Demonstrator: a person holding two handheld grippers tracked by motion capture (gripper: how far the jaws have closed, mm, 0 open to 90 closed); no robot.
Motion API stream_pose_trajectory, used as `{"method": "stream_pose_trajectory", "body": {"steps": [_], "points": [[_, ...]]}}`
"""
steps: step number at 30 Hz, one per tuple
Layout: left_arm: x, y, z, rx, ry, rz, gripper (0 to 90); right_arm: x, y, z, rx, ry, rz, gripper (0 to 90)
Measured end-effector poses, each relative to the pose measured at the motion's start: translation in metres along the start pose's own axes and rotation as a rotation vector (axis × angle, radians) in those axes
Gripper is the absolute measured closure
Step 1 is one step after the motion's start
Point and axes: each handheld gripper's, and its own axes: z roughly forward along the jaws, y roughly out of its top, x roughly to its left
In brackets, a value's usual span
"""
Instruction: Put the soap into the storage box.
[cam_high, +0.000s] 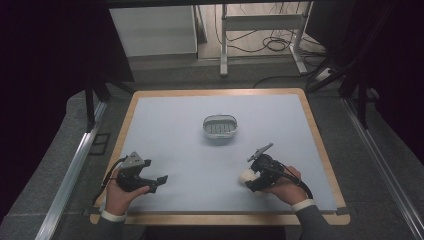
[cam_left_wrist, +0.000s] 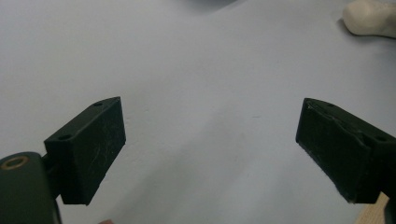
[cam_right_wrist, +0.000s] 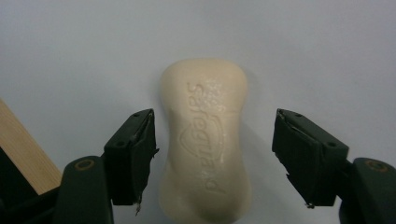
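two grippers are held by a person over a pale blue mat on a wooden table (cam_high: 320, 150), and the job, as judged from the scene, is only beginning: it looks like a pick-up of a bar of soap, perhaps to go into the dish farther back. the soap (cam_right_wrist: 205, 140) is cream-coloured, with raised lettering, and lies flat on the mat near the front right, close to the table's edge. the right gripper (cam_right_wrist: 212, 161) sits low over it, jaws apart on either side of the bar, a gap showing at each side, so the pads do not yet press on it; nothing is lifted. in the high view the soap (cam_high: 246, 176) shows as a pale lump at the tip of that gripper (cam_high: 252, 179). the left gripper (cam_high: 159, 181) rests at the front left, well apart from the soap, jaws wide and with nothing between them. the dish (cam_high: 220, 126), a small white oval tray with a slotted base, stands near the mat's middle, well beyond both grippers, and looks empty. still to do: close, lift, carry, place.
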Motion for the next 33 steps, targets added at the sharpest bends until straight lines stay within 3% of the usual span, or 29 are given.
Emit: {"method": "stream_pose_trajectory", "body": {"steps": [6, 13, 21, 33], "points": [[0.0, 0.0, 0.001, 0.001, -0.001, 0.0, 8.8, 0.003, 0.003, 0.011, 0.067, 0.002, -0.014, 33.4], [-0.001, 0.0, 0.001, 0.003, -0.003, 0.001, 8.8, 0.007, 0.004, 0.019, 0.133, -0.012, -0.035, 47.2], [0.0, 0.0, 0.001, 0.002, -0.003, 0.0, 8.8, 0.008, 0.006, 0.017, 0.128, -0.017, -0.054, 49.1], [-0.001, 0.0, 0.001, 0.004, -0.003, 0.001, 8.8, -0.003, 0.01, -0.002, 0.057, -0.024, -0.049, 49.2]]}}
